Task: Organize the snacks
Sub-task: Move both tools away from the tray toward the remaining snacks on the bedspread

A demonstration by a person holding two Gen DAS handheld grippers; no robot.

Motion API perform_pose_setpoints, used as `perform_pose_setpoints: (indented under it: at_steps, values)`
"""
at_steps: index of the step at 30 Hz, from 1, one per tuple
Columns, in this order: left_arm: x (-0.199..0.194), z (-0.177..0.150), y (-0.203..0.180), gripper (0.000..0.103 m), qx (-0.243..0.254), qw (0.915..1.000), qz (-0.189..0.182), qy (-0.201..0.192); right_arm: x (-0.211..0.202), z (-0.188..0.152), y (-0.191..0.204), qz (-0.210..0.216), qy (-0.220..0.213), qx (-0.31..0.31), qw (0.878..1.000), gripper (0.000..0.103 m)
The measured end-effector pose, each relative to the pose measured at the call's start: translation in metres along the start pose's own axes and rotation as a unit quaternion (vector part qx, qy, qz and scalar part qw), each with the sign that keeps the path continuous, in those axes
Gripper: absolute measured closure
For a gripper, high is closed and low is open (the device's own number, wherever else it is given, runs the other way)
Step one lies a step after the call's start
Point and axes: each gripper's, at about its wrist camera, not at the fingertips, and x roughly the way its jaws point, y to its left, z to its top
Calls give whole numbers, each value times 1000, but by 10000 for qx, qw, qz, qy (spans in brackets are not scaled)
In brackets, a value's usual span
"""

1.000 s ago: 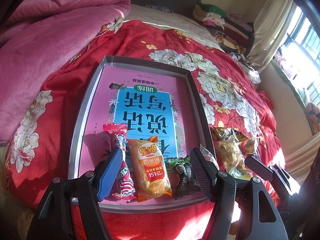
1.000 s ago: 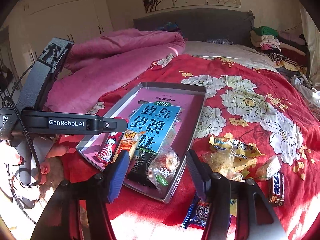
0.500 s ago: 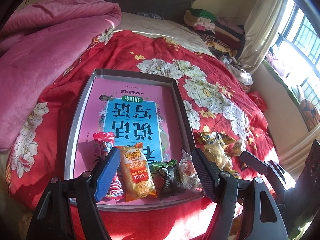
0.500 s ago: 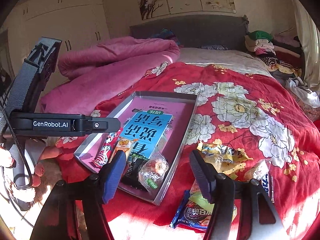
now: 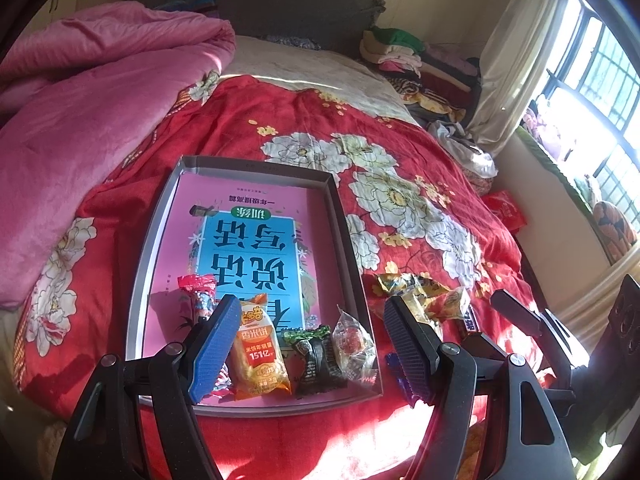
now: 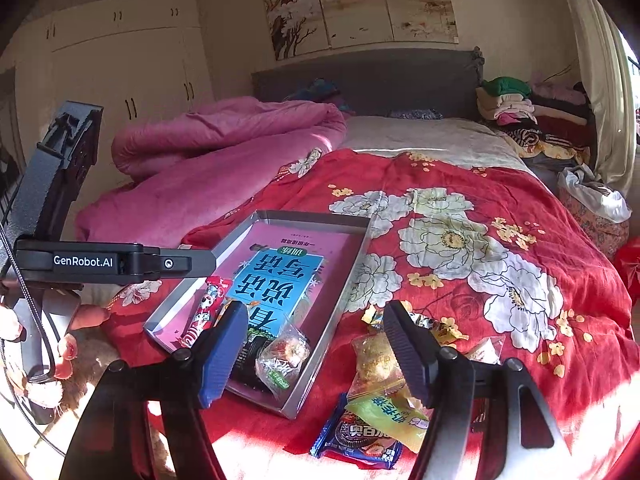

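A grey tray [image 5: 138,276] with a pink and blue printed sheet lining its bottom is lying on the red flowered bedspread [image 5: 404,216], its long axis running straight away from the left hand-held gripper [image 5: 308,344]. Four snacks are sitting in a row along the tray's near edge, between and just beyond that gripper's spread fingers: a red candy stick [image 5: 198,300] half hidden behind the blue left finger, an orange rice cracker packet [image 5: 258,354], a dark wrapped sweet [image 5: 316,358] with a green crimped top, and a clear wrapped sweet [image 5: 354,346] with something red inside. The first three are pointing lengthwise up the tray; the clear one is leaning a little toward the tray's right wall. The left hand-held gripper is hovering wide open, gripping nothing. The right hand-held gripper [image 6: 316,346] is likewise gaping open and empty above the tray's near right corner. Just below and to the right of it, loose on the bedspread, a blue cookie packet [image 6: 352,438], a yellow-green packet [image 6: 390,412] and crumpled yellow wrappers [image 6: 440,328] are lying in an untidy heap, overlapping one another.
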Motion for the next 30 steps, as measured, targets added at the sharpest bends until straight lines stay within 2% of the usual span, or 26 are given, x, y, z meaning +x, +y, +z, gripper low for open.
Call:
perform_pose_setpoints:
  at_steps: [18, 30]
  values:
    - [-17, 0, -27, 27, 202, 9997, -102, -84, -40, 7, -49, -438, -427, 232, 9979, 31]
    - [-13, -2, -53, 27, 437, 9989, -191, 20, -59, 0, -85, -701, -482, 521, 9950, 30]
